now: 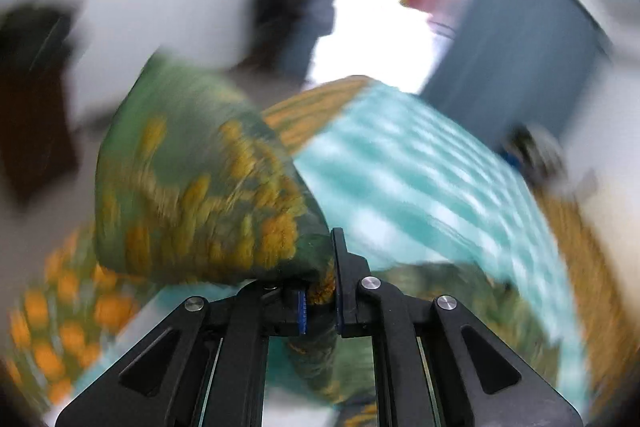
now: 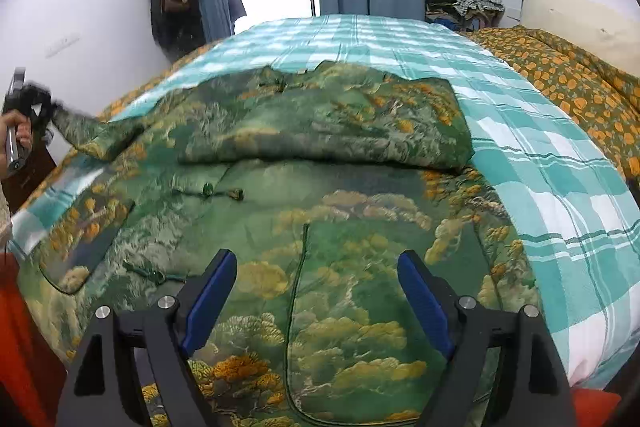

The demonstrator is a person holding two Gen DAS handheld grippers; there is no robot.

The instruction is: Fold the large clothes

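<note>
The right tongs (image 2: 316,303) are hovering nearest, blue pads spread wide with nothing between them, just above the near hem of the green landscape-print garment (image 2: 320,227). The garment is lying spread across the teal checked bedspread (image 2: 560,187) on the bed, its right sleeve lying folded over the chest. At the far left, a hand (image 2: 16,135) is holding the left tongs (image 1: 320,301), which are clamping the other sleeve (image 1: 208,195) and holding it off the bed.

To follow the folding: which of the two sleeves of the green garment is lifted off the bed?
The sleeve at the picture's left: the left gripper holds it up. The other sleeve lies folded across the garment's body.
</note>
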